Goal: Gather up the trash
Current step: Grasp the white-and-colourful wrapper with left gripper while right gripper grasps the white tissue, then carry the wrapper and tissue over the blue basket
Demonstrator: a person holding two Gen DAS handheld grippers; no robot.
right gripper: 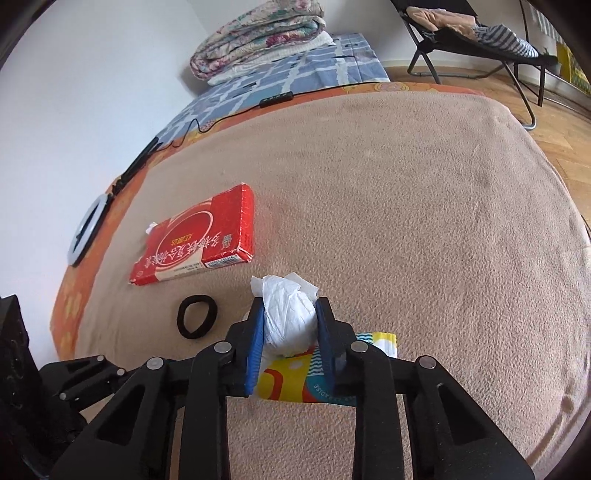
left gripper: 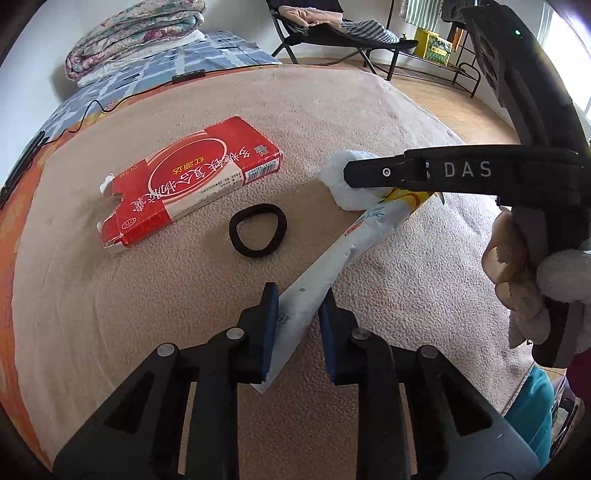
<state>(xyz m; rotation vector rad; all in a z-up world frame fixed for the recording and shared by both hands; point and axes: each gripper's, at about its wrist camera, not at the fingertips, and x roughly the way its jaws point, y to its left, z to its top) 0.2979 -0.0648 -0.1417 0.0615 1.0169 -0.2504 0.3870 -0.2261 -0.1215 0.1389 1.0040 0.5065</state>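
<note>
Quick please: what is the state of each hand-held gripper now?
Left hand-held gripper: closed on the long wrapper.
Right hand-held gripper: closed on the crumpled tissue.

**Two wrist fisheyes low over a tan blanket**

The left wrist camera looks forward along its own fingers, low and close above the tan blanket (left gripper: 184, 295), facing the far folded quilts (left gripper: 136, 33) and folding chair (left gripper: 332, 33). The right gripper (left gripper: 347, 173) crosses its upper right side. The right wrist camera sits equally near the surface, facing much the same way — slightly further right. Both views share the red box (right gripper: 199, 243), the black hair tie (right gripper: 197, 316), the crumpled tissue (right gripper: 290, 314) and the long wrapper (left gripper: 325, 266) — plus the room beyond.
</note>
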